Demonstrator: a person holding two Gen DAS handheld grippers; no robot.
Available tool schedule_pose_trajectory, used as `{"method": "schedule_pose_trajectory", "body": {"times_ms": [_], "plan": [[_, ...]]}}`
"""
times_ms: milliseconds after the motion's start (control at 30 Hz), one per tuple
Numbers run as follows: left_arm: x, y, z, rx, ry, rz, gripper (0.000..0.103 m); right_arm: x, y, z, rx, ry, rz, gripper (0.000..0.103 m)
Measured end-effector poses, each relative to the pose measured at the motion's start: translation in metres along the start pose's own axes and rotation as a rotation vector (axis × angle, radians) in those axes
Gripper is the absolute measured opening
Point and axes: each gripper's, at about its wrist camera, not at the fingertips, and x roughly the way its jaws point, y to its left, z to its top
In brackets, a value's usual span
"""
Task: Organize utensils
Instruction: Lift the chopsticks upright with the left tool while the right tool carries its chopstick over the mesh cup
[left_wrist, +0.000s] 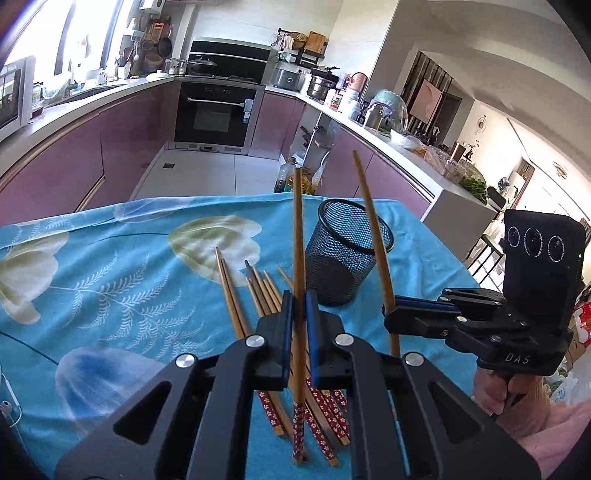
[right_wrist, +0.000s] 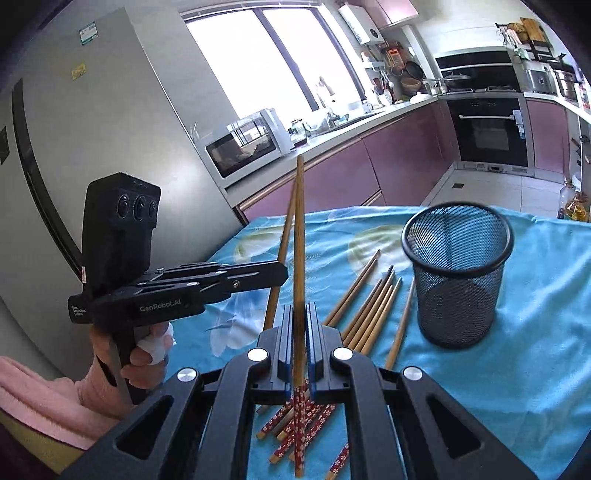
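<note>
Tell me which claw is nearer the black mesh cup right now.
Right. The right claw holds its chopstick beside the black mesh cup; the left claw sits farther left, over the loose chopsticks.

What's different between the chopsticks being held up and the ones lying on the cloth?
The held chopsticks stand nearly upright, each clamped singly in a gripper; the loose chopsticks lie flat, fanned in a pile on the blue cloth. Both kinds are wooden with red flowered handles.
</note>
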Motion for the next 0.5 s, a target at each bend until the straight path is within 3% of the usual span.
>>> {"method": "schedule_pose_trajectory", "body": {"times_ms": [233,500], "plan": [[-0.027,-0.015,0.028,0.025,-0.099,-0.072,0.008,-0.029,-0.002,0.026,-0.023,-0.117,-0.077,0.006],[-0.051,-0.033,0.084,0.032,-0.241,-0.122,0.008,-0.054,-0.021,0.071,-0.039,-0.247,-0.168,0.006]]}}
